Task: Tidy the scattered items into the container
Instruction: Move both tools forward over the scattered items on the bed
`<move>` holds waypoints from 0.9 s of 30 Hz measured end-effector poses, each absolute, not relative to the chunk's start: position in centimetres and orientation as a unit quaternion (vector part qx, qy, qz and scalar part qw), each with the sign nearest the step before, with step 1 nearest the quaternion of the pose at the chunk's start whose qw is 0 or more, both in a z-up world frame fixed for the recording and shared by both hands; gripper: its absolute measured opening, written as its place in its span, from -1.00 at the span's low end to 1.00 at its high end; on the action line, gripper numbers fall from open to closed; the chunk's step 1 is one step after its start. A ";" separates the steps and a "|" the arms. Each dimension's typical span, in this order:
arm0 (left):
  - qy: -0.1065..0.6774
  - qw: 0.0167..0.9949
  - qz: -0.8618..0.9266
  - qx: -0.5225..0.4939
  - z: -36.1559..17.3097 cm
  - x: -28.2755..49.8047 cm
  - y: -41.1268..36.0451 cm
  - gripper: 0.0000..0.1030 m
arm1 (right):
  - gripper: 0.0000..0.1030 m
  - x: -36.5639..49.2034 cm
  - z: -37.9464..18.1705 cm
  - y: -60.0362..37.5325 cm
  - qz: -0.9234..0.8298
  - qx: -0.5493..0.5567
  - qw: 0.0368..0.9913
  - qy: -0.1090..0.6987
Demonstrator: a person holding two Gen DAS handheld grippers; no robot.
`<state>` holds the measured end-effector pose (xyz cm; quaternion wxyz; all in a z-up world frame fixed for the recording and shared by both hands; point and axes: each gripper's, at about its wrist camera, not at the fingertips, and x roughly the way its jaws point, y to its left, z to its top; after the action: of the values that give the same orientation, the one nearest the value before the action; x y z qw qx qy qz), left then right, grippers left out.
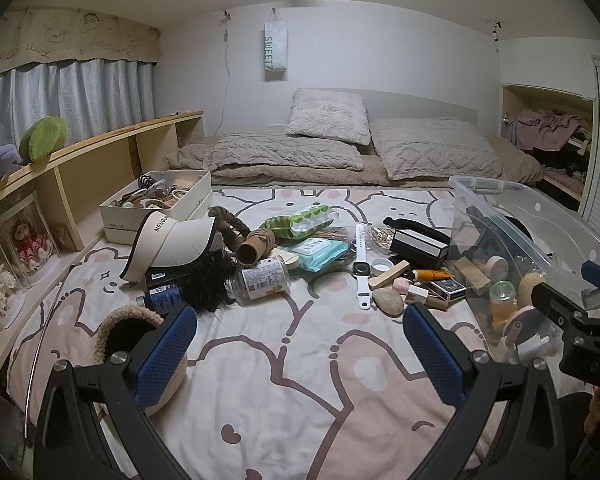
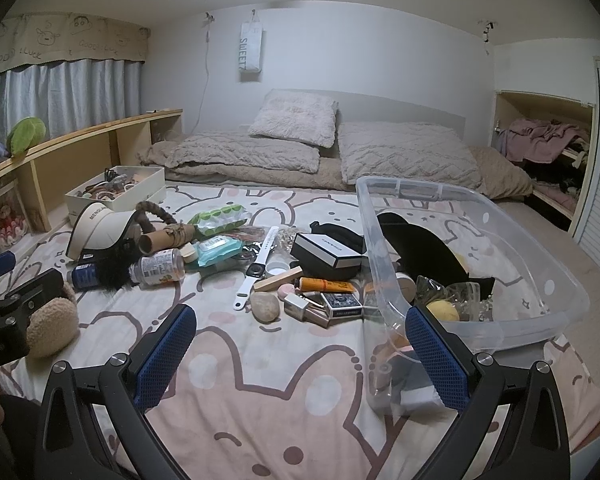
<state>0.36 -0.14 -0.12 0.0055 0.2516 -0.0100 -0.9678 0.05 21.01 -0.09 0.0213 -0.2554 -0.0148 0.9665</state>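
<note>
Scattered items lie on the bed: a white visor cap (image 1: 172, 244), a can (image 1: 262, 280), a white smartwatch (image 1: 362, 268), a smooth stone (image 1: 388, 301), a black-and-white box (image 2: 328, 256), a card deck (image 2: 342, 304), an orange tube (image 2: 326, 285). The clear plastic bin (image 2: 540, 280) at right holds a black cloth (image 2: 420, 248) and small items. My left gripper (image 1: 300, 356) hovers open over bare sheet, nothing between its blue pads (image 1: 164, 354). My right gripper (image 2: 302, 356) is open too, its right finger (image 2: 436, 356) in front of the bin's near wall.
A white box (image 1: 160, 200) of accessories stands at the far left by a wooden shelf (image 1: 100, 148). A fuzzy beige bag (image 1: 140, 344) lies near the left gripper. Pillows (image 1: 328, 116) and a folded blanket fill the bed's head. A closet nook (image 2: 540, 148) is at right.
</note>
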 end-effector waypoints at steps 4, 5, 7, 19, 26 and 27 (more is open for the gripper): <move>-0.005 0.002 -0.966 0.258 -0.4 0.1 -0.3 1.00 | 1.00 -0.4 -0.1 21.0 0.966 -0.256 0.012 -0.011; 0.000 -0.001 -0.966 0.260 -0.4 -0.2 -0.3 1.00 | 1.00 -0.5 -0.1 21.1 0.967 -0.255 0.009 -0.010; 0.010 -0.008 -0.964 0.264 -0.4 -0.9 -0.6 1.00 | 1.00 -0.8 0.0 21.2 0.968 -0.252 0.005 -0.004; 0.015 0.014 -0.970 0.242 1.5 -4.9 -1.2 1.00 | 1.00 -4.1 2.2 21.5 0.973 -0.230 -0.009 0.010; 0.017 0.019 -0.976 0.218 3.4 -7.3 -2.0 1.00 | 1.00 -7.0 3.1 20.8 0.973 -0.230 -0.029 0.010; 0.016 0.021 -0.977 0.213 3.7 -7.6 -2.2 1.00 | 1.00 -7.5 3.4 20.6 0.973 -0.228 -0.031 0.009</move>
<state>-7.61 -2.15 3.72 0.0207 0.2134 0.0158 -0.9766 -7.46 20.63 3.35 -0.0308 -0.2275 0.0090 0.9732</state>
